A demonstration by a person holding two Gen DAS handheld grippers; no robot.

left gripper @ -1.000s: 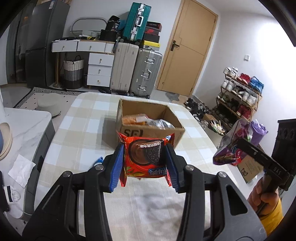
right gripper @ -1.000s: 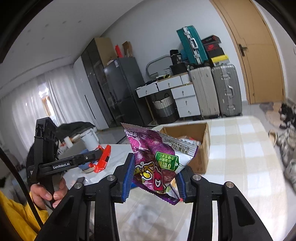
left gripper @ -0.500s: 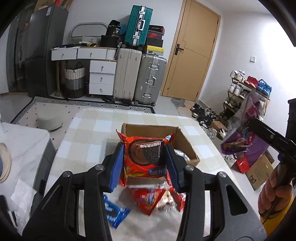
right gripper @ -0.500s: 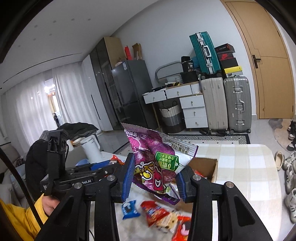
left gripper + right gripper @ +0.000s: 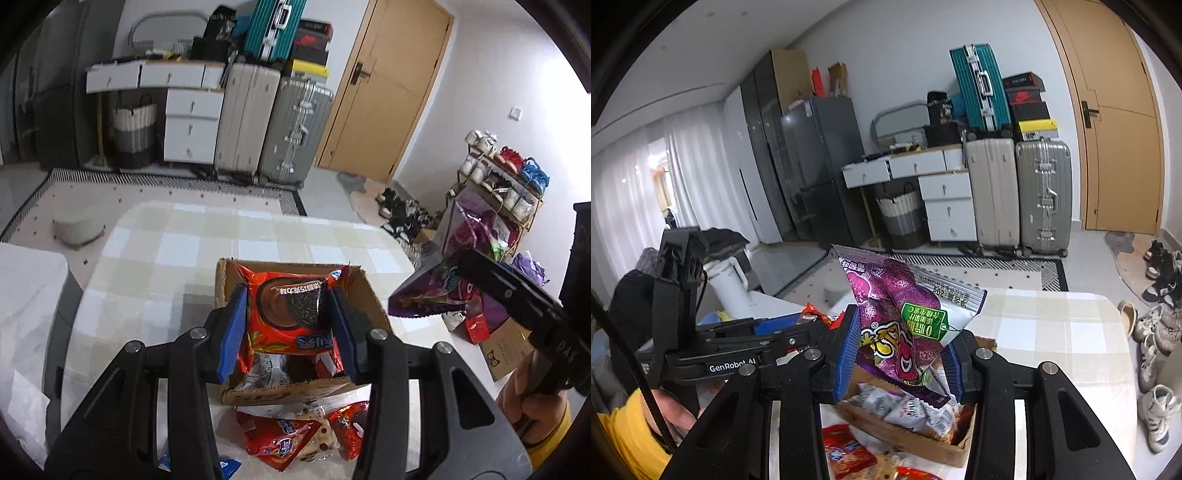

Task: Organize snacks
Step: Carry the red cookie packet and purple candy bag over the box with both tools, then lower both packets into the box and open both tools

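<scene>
The left tool (image 5: 288,328) has its blue pads pinched on a red foil packet picturing a dark sandwich biscuit (image 5: 290,314), held upright directly above the open brown cardboard box (image 5: 373,302). The packet's printed Chinese characters and blue logo read upside down from the left wrist view and cannot be made out. The box stands on the tabletop covered in a cream and white checked cloth (image 5: 177,251), and inside it lie silvery grey wrappers (image 5: 267,369) and a further red packet; the writing on the box's near wall is too cut off to read. In front of the box, on the tabletop, lie loose red snack packets (image 5: 280,439) and a blue packet (image 5: 225,463) at the lower edge.

The right tool (image 5: 899,354) is clamped on a purple and silver crisp bag (image 5: 897,317), tilted, hanging over the near right corner of the same box (image 5: 908,439). A green label with Chinese text and a large "0" (image 5: 923,321) sits on its face, and "20g" shows near the top seal. The black body of the left tool, seen from the right wrist, carries white lettering "GenRobot.AI" (image 5: 731,367).
</scene>
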